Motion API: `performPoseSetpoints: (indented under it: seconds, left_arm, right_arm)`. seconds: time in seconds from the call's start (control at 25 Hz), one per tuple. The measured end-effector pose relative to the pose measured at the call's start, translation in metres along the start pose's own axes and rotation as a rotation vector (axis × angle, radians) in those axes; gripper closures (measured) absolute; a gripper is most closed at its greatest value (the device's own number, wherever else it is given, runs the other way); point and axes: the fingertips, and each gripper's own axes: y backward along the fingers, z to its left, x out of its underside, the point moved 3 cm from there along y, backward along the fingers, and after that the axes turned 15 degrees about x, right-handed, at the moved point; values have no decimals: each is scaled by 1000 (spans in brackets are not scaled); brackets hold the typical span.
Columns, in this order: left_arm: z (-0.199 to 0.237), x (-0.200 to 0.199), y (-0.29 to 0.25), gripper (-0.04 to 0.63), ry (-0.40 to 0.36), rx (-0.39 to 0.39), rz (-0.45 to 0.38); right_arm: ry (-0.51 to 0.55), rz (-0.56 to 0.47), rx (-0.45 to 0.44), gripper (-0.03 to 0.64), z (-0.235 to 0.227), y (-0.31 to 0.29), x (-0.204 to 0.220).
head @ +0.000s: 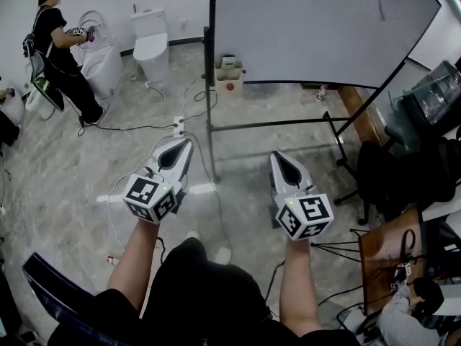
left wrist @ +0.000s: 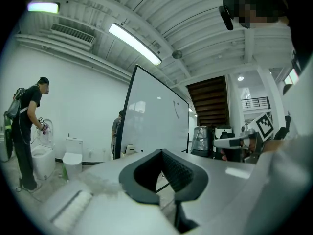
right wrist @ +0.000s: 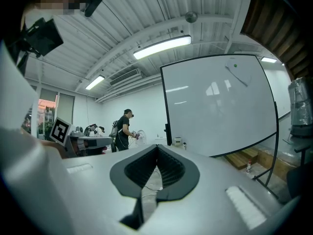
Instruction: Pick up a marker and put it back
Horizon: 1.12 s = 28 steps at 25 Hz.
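1. Left side first: white cables point(head: 144, 127) and a white power strip point(head: 178, 126) trail across the grey concrete floor between me and the big white whiteboard on a black frame point(head: 310, 27). If I walk in while staring at my grippers, I reckon I'll snag a foot on them.
2. The black frame's low crossbar point(head: 266, 125) sits right ahead of both tools. Reaching in too low could knock a gripper into it.
3. Biggest worry: I honestly can't spot the marker. There's a small pale box point(head: 229, 72) at the foot of the board, left of centre, with something red on it, but it's too small to tell what. If I guess wrong, I grab junk.
4. Both sets of jaws are together right now, so if I go in without spreading one first, I'll just shove the marker away.
5. Left gripper point(head: 186, 145): ribbed black pads pressed together at the tips, nothing between them, touching nothing, held level in the air well short of the board.
6. Right gripper point(head: 278, 157): same deal, fully closed, empty, hanging free beside the left one.
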Motion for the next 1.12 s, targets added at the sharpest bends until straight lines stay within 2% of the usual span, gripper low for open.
performPoseSetpoints:
  seconds: [0.16, 0.36, 0.72, 1.12]
  left_arm:
    - [6, 3, -2, 591, -4, -7, 10]
    - [25, 0, -12, 589, 14, -1, -26]
    - [95, -3, -45, 589, 27, 39, -13]
    - [180, -24, -86, 589, 31, 112, -10]
  right_arm:
    - [-11, 1, -9, 608, -3, -7, 1]
    - [-10, 4, -21, 609, -3, -27, 0]
    - [-9, 18, -5, 607, -1, -100, -7]
    - [-10, 11, 102, 609, 1, -183, -20]
